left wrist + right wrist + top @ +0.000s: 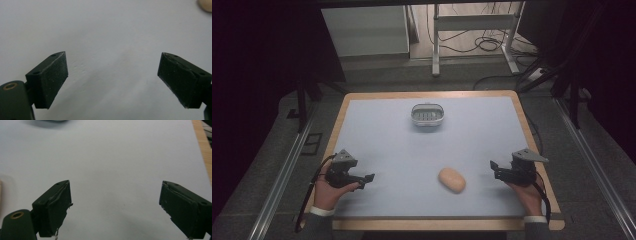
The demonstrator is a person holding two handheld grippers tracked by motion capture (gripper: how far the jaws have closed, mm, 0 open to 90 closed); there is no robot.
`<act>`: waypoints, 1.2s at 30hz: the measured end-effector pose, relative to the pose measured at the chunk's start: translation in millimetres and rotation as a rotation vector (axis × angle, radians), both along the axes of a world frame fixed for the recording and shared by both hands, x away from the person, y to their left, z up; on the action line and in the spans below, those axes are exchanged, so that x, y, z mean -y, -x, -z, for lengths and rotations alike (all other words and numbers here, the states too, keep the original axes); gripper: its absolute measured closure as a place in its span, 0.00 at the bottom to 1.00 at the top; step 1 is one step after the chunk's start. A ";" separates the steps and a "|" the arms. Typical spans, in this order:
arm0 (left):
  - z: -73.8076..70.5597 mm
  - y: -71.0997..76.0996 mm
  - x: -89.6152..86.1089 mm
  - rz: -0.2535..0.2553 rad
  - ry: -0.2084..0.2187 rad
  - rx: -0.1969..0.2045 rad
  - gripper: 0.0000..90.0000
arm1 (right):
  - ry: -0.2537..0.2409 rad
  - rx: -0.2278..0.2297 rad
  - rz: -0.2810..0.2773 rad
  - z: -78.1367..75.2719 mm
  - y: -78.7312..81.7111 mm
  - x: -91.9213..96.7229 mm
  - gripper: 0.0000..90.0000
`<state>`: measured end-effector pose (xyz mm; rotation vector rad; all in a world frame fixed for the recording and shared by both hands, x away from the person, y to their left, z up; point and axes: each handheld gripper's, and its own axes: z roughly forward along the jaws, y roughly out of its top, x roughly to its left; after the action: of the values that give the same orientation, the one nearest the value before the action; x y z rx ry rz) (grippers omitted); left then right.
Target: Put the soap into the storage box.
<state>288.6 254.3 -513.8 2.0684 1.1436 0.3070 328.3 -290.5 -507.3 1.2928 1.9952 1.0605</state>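
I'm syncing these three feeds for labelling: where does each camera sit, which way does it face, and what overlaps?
High view: above the person's side, looking forward and down on the pale blue table mat; both hands, left gripper and right gripper show.
Left gripper view: rides that gripper, jaws apart, over the mat.
Right gripper view: rides its gripper, jaws apart, toward the mat's wooden edge.
Shared: the tan oval bread-like lump appears at the left gripper view's corner.

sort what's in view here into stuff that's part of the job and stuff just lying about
Part of the job:
- tan oval soap bar, on the mat between the two grippers
- soap dish, at the far side of the mat
- left gripper, open
- right gripper, open

Just lying about:
- white desk frame behind the table
- cables on the floor
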 end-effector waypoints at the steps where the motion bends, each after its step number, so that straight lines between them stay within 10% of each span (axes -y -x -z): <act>1: -0.6 0.1 0.1 0.010 0.014 -0.001 0.11 | 0.000 0.000 0.000 0.0 0.0 0.0 0.12; 36: -2.6 -0.6 2.0 0.009 -0.011 0.007 0.11 | 0.035 -0.049 -0.048 -19.9 15.9 -1.2 0.15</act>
<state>289.2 252.3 -511.2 2.0800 1.1301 0.3169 312.4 -289.3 -487.5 1.2693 2.0818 1.0204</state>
